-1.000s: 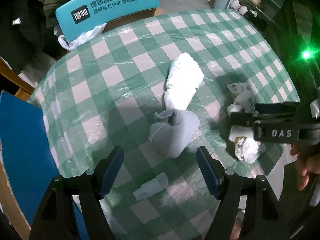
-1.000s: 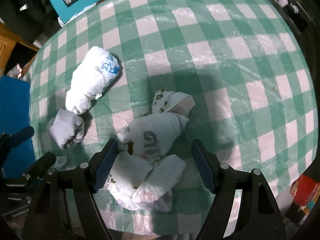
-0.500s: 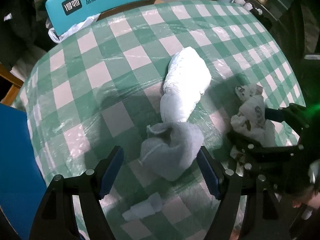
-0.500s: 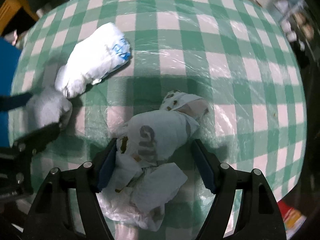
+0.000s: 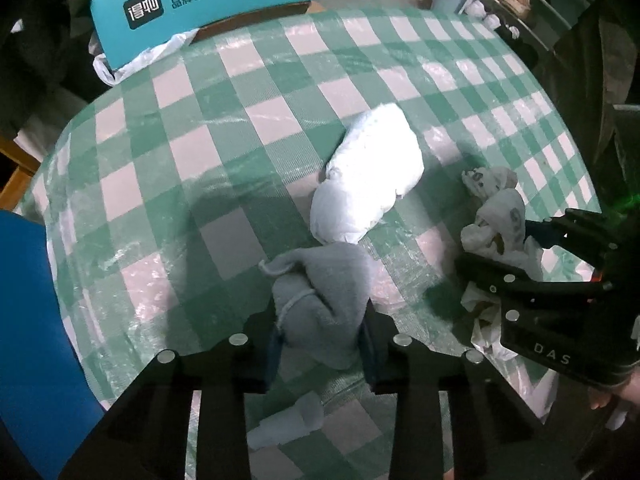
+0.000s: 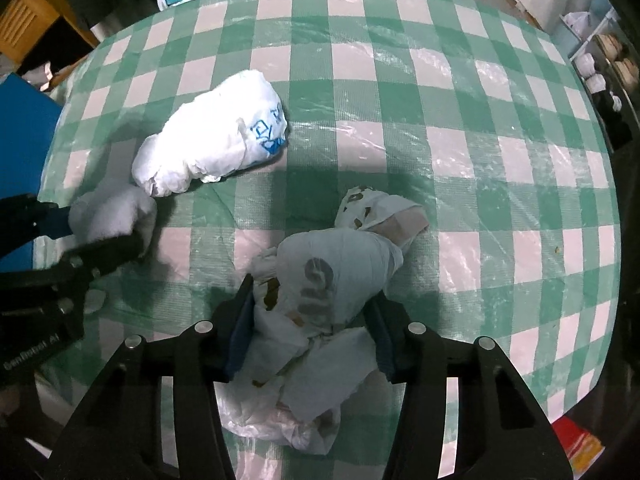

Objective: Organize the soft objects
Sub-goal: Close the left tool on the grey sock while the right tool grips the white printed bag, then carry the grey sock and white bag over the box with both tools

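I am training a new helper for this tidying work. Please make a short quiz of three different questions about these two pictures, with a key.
1. True or false: the white bundle with blue print lies between the left gripper's pads.
2. Which cloth does the right gripper close on? A. grey cloth B. patterned cloth C. white bundle
3. Fill in: the checked tablecloth is white and ____.

Key: 1. False: the grey cloth is there, and the jaws are closing on it. 2. B. 3. Green.
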Demonstrator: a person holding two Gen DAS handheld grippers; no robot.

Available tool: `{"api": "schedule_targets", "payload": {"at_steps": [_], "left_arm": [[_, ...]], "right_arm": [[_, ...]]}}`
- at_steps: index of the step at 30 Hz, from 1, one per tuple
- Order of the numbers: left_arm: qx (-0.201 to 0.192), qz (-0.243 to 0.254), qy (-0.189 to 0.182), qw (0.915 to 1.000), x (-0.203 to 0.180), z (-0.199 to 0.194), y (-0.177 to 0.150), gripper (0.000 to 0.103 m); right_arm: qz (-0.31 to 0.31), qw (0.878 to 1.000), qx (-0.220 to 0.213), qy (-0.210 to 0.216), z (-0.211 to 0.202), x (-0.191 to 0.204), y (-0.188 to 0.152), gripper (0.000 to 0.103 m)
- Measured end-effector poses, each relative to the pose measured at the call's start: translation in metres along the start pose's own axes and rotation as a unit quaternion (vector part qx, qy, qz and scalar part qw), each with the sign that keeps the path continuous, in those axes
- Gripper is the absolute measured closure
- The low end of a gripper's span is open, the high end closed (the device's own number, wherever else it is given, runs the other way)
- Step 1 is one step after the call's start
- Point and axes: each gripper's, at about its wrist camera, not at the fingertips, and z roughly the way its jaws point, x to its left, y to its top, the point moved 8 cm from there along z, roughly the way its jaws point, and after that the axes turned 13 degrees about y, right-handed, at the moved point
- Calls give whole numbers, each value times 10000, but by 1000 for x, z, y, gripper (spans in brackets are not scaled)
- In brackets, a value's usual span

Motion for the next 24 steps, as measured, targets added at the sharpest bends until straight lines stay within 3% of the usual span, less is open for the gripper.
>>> {"api": "schedule_targets", "payload": {"at_steps": [8, 20, 24], "left_arm": [[-165, -27, 70, 9998, 6, -19, -4, 71], [-440, -78, 309, 9985, 23, -52, -18, 71], [-502, -123, 359, 9980, 28, -62, -22, 71]], "right_arm": [[-119, 9997, -230, 22, -26, 0, -6, 52], [-450, 9976, -522, -2, -63, 39, -19, 52], [-554, 9966, -605, 24, -71, 54, -6, 52]]}}
